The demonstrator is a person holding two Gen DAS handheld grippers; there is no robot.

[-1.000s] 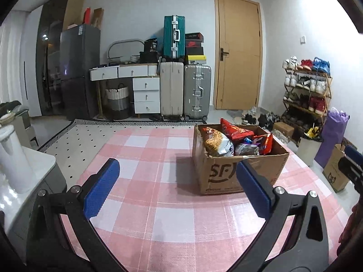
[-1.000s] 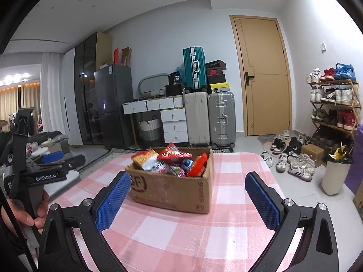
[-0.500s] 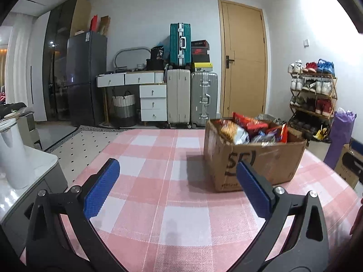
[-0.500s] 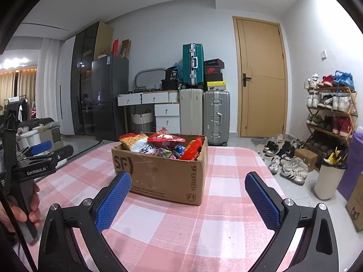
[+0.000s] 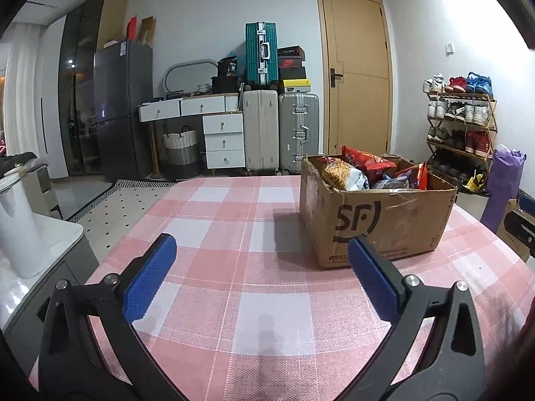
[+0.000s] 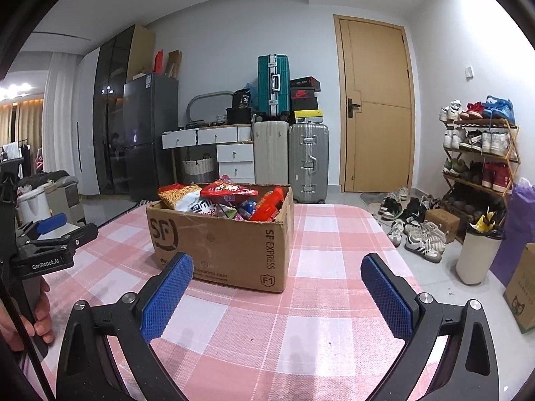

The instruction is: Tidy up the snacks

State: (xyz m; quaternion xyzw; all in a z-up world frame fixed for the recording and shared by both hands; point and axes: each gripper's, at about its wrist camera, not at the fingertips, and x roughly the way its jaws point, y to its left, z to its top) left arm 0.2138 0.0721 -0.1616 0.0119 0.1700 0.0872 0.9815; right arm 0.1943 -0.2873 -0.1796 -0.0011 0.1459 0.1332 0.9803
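A brown SF Express cardboard box [image 5: 378, 224] stands on the pink checked tablecloth [image 5: 234, 267], filled with several snack bags [image 5: 347, 173]. It also shows in the right wrist view [image 6: 227, 244], with snack bags [image 6: 227, 200] piled inside. My left gripper [image 5: 262, 267] is open and empty, low over the cloth, left of and in front of the box. My right gripper [image 6: 276, 280] is open and empty, just in front of the box's right corner. The left gripper also shows at the left edge of the right wrist view [image 6: 50, 230].
Suitcases [image 5: 277, 133], a white drawer desk [image 5: 214, 123] and a fridge [image 5: 123, 110] stand at the far wall beside a wooden door [image 5: 357, 83]. A shoe rack [image 6: 478, 153], loose shoes [image 6: 414, 224] and a white bin [image 6: 476, 254] are on the right.
Both grippers have dropped lower and moved closer to the box. The view now looks at the box's side instead of down into it. Both stay open.
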